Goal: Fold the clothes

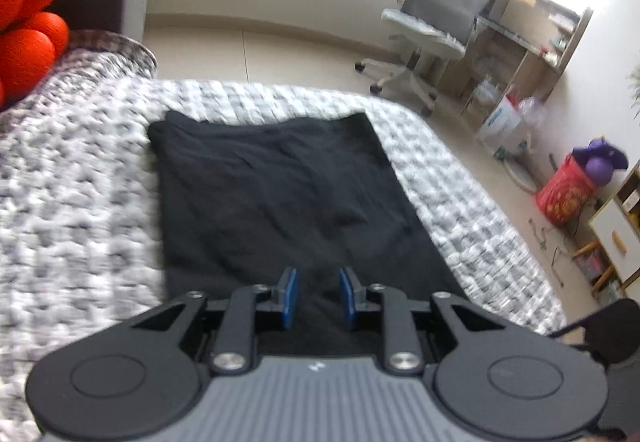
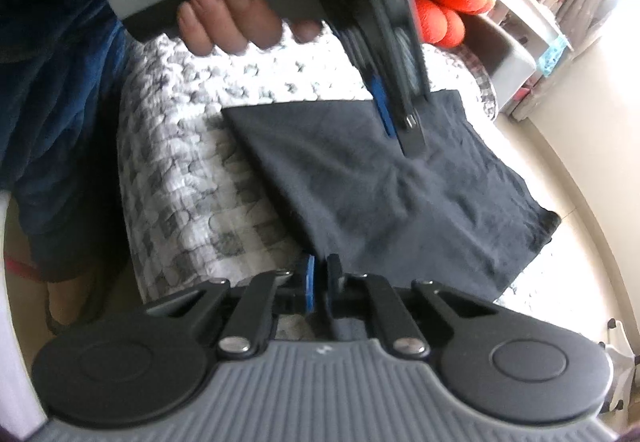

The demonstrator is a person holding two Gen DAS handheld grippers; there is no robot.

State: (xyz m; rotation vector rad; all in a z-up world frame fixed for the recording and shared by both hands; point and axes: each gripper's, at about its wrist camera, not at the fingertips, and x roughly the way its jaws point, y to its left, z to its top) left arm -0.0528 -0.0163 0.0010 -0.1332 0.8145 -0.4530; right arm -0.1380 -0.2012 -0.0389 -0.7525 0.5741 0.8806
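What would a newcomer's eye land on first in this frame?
A black garment lies flat on a grey-and-white checked bedspread. The right gripper has its jaws shut on the garment's near corner; the left gripper hangs open above it. Bright orange cushions sit at the bed's head.

Bed (image 1: 72, 177) with grey-white checked quilt, black folded garment (image 1: 280, 181) flat on it — orange cushion (image 1: 28, 13) at its head
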